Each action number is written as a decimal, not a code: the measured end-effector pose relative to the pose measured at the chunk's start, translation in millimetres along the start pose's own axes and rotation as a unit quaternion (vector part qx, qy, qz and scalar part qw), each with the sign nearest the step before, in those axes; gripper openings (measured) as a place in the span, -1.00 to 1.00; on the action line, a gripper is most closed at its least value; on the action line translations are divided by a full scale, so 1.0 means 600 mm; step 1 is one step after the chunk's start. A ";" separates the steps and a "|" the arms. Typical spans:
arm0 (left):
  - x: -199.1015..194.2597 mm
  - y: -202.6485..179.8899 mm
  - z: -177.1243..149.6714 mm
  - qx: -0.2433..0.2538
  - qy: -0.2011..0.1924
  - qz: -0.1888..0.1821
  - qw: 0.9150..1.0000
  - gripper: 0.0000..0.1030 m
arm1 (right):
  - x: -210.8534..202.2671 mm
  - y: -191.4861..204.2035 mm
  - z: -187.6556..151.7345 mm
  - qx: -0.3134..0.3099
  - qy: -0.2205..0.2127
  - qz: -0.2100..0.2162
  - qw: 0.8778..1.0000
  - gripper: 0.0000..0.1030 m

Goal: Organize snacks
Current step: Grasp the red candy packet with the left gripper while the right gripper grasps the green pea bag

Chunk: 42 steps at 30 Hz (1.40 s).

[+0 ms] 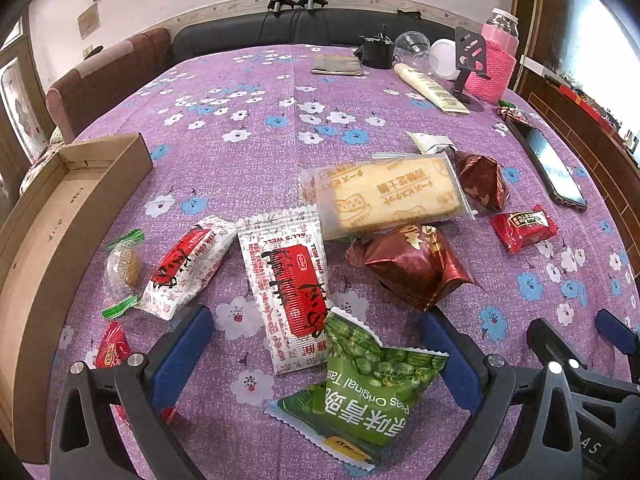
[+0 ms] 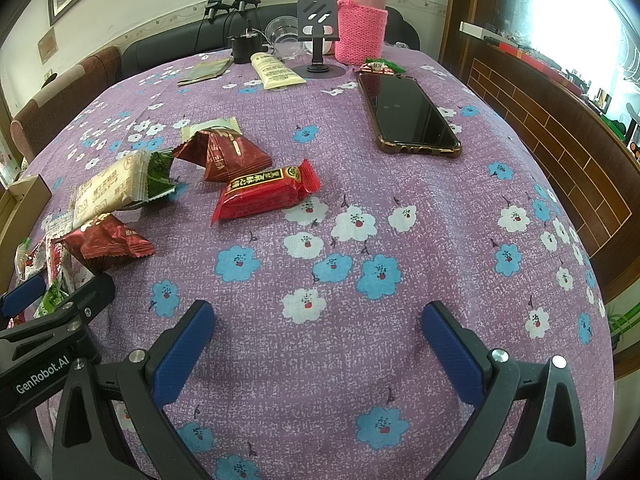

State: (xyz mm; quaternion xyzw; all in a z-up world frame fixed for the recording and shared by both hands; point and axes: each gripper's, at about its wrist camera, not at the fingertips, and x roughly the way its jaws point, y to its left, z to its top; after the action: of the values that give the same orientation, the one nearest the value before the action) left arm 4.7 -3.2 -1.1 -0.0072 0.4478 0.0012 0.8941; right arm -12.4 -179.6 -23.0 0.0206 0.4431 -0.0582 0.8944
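Note:
Several snack packets lie scattered on the purple flowered tablecloth [image 1: 248, 160]. My left gripper [image 1: 316, 328] is open over them; the green peas bag [image 1: 360, 392] and a white-and-red packet [image 1: 292, 280] lie between its blue fingers. A second white-and-red packet [image 1: 188, 264], a cheese biscuit pack [image 1: 384, 196] and a dark red pouch [image 1: 412, 264] lie just beyond. An open cardboard box [image 1: 60, 216] stands at the left. My right gripper [image 2: 318, 326] is open over bare cloth, with a red bar [image 2: 264, 194] and dark red pouches [image 2: 228, 156] ahead to its left.
A phone [image 2: 404, 114] lies ahead on the right. At the far edge stand a pink-sleeved flask [image 2: 362, 28], a black phone stand [image 2: 316, 40], a cream tube [image 2: 274, 70] and plastic cups [image 2: 282, 34]. A chair [image 1: 108, 76] and a sofa stand behind the table.

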 end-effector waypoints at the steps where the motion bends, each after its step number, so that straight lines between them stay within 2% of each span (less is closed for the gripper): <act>1: 0.000 0.000 0.000 0.000 0.000 0.000 1.000 0.99 | 0.000 0.000 0.000 0.000 0.000 0.000 1.000 0.99; 31: 0.003 -0.005 0.003 -0.005 0.001 0.004 1.000 0.99 | 0.000 0.000 0.000 0.000 0.000 0.000 1.000 0.99; 38: -0.001 0.007 0.006 0.021 0.026 -0.012 0.999 0.99 | -0.002 0.001 -0.002 -0.005 0.005 0.004 1.000 0.99; 42: -0.007 0.009 -0.003 0.035 0.028 -0.023 0.999 0.99 | -0.009 0.005 -0.013 -0.008 0.018 0.006 1.000 0.99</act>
State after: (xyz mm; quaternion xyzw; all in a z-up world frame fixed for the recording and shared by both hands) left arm 0.8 2.3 1.0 0.0138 0.4723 -0.0348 0.8807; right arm -21.6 -175.2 -23.6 0.0173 0.4597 -0.0489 0.8866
